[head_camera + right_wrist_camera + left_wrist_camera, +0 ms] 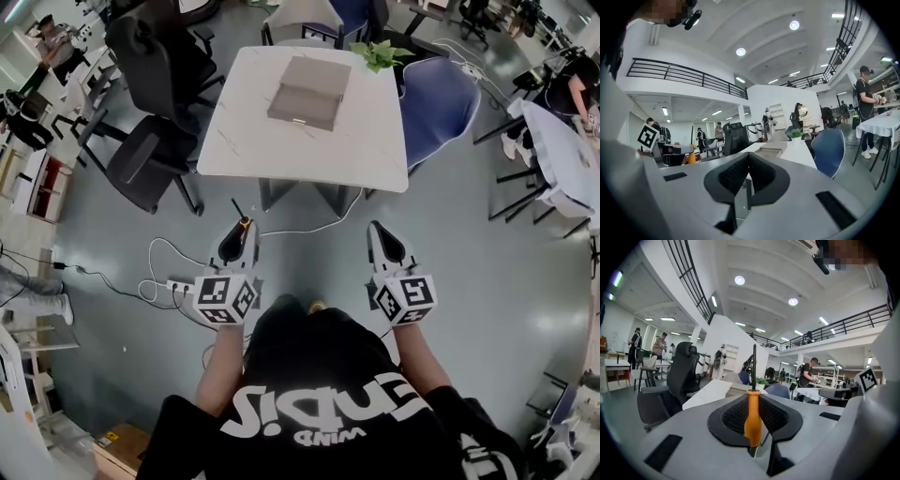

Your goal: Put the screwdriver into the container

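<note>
Shirt: black with white print [323,412], filling the bottom of the head view; two bare forearms reach forward from it.
Left tool: [242,230] held out over the grey floor [309,272], short of the counter's near edge, its marker cube toward the person. Its black pads are clamped on the screwdriver's handle.
Screwdriver: [753,420] orange handle pinched between the left tool's pads, with the thin black shaft sticking out past the tips and pointing toward the counter. It is in the air, well apart from the container.
Right tool: [380,230] held beside the left one at about the same height, also over the floor. In the right gripper view its pads meet at the tip with nothing between them.
Container: [307,92] a taupe box, lying flat near the middle of the counter, toward its far side.
Counter: [375,150] white and rectangular, straight ahead of both tools, bare apart from the container.
Plant: [380,53] green leaves at the counter's far right corner.
Chairs: a blue chair [439,108] at the counter's right side, black office chairs [159,56] at its left.
Floor items: a white power strip [178,284] with a looping cable lies left of the left tool.
</note>
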A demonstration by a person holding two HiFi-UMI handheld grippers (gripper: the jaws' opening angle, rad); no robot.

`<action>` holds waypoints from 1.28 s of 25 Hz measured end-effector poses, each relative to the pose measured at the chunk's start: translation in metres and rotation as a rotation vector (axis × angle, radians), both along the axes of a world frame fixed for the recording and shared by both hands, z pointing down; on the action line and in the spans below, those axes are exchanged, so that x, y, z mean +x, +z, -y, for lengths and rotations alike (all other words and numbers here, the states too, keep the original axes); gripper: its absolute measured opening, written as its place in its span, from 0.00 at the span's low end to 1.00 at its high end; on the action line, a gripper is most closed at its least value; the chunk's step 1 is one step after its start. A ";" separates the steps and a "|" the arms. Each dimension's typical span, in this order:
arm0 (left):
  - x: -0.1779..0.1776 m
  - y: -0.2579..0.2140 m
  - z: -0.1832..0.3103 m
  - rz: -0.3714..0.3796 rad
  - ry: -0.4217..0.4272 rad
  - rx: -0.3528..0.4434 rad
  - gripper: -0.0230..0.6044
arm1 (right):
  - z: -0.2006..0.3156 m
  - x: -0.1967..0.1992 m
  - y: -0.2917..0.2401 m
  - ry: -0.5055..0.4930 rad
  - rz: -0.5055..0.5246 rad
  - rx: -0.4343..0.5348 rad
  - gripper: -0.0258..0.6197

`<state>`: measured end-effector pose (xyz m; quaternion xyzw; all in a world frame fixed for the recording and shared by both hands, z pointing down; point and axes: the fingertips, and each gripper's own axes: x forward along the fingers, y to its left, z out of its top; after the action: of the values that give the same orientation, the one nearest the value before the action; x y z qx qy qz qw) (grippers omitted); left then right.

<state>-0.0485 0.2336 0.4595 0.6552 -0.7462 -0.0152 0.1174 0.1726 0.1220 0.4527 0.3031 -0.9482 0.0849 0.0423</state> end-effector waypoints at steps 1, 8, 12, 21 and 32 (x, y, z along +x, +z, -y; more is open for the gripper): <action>0.000 -0.002 0.004 0.005 -0.005 0.005 0.15 | 0.005 -0.001 0.000 -0.007 -0.002 0.002 0.05; -0.007 -0.009 0.033 0.012 -0.015 0.018 0.15 | 0.037 -0.016 0.003 -0.028 -0.010 0.000 0.05; -0.016 -0.002 0.058 0.005 -0.004 0.022 0.15 | 0.057 -0.027 0.007 -0.032 -0.021 0.006 0.06; -0.058 0.005 0.143 -0.020 0.049 0.021 0.15 | 0.138 -0.064 0.016 0.000 -0.051 -0.006 0.05; -0.141 -0.006 0.252 -0.035 0.103 -0.023 0.15 | 0.247 -0.145 0.008 0.056 -0.046 -0.048 0.05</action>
<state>-0.1894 -0.0182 0.4536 0.6909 -0.7094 -0.0119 0.1385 0.0281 -0.1254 0.4609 0.3305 -0.9358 0.1018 0.0689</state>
